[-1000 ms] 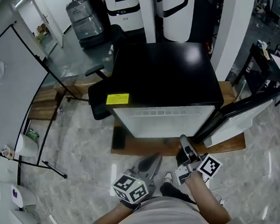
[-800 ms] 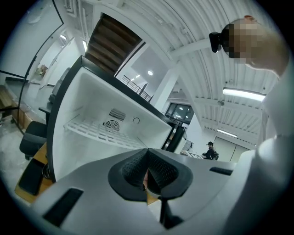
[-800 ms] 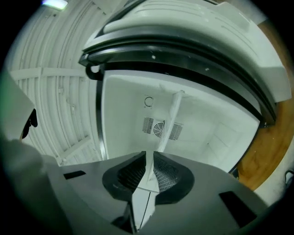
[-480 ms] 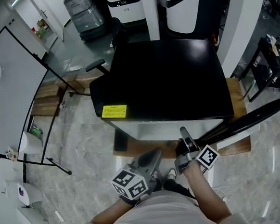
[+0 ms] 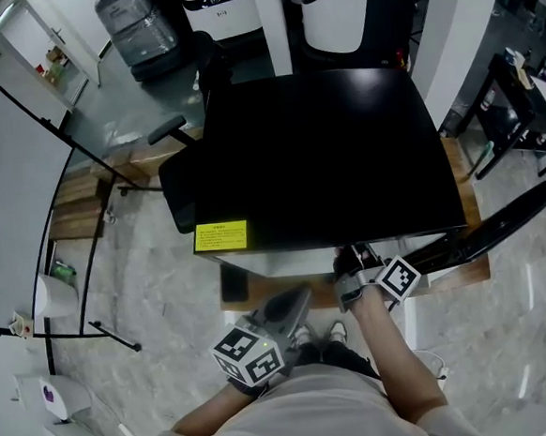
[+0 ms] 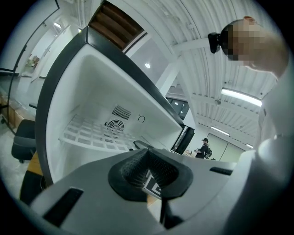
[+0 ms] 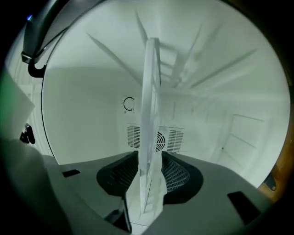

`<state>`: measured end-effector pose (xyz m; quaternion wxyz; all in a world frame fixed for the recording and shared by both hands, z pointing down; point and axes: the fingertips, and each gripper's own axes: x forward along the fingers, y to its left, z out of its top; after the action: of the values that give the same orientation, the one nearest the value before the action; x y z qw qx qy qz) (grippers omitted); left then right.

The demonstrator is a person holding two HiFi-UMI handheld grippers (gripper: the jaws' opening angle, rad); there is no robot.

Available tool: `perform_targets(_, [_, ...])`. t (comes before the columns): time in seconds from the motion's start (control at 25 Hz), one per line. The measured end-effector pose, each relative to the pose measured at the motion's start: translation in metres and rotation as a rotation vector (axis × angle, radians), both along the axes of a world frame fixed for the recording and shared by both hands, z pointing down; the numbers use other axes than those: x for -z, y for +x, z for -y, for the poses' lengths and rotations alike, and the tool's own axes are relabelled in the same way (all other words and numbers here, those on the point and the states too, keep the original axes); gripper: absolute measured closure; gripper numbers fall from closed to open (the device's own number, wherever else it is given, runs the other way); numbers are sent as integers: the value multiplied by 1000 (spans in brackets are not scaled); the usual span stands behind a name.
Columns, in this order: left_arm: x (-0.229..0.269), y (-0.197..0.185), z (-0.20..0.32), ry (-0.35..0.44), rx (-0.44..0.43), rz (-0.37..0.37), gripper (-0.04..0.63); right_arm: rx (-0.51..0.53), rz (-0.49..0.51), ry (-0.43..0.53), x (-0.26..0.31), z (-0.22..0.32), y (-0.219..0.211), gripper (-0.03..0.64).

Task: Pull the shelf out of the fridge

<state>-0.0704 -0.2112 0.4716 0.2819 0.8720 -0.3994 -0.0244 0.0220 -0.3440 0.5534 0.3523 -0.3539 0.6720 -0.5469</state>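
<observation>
Right claw (image 5: 354, 256) has reached the fridge (image 5: 324, 152); shelf (image 7: 150, 114) not yet gripped.
Over the last second it advanced until its tips passed under the fridge's front edge, and its jaws have just been opening. They now straddle the shelf's front edge without pressing it. The shelf remains seated inside. Left claw (image 5: 294, 305) hangs back outside, closed and empty. Judgement: closing on the edge comes next.

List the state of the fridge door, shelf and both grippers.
Fridge door, open.
Shelf, seated inside the fridge, not pulled out.
Right gripper, jaws just opened, astride the shelf's front edge, not pressing.
Left gripper, jaws shut, empty.
</observation>
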Motion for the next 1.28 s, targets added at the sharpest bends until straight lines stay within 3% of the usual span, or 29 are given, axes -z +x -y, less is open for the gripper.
perform_targets(0.28, [-3,-14,2,-9,-8,-7,589,-36,49,24,0,21,-3,506])
perform_targets(0.4, [-3,-19,1,-9,-5,-10,589,-49,58,29,3,23,-4,555])
perform_targets(1.28, [1,-8,-14,4,-44,-24,589,-99,116,-29,0,0,0,568])
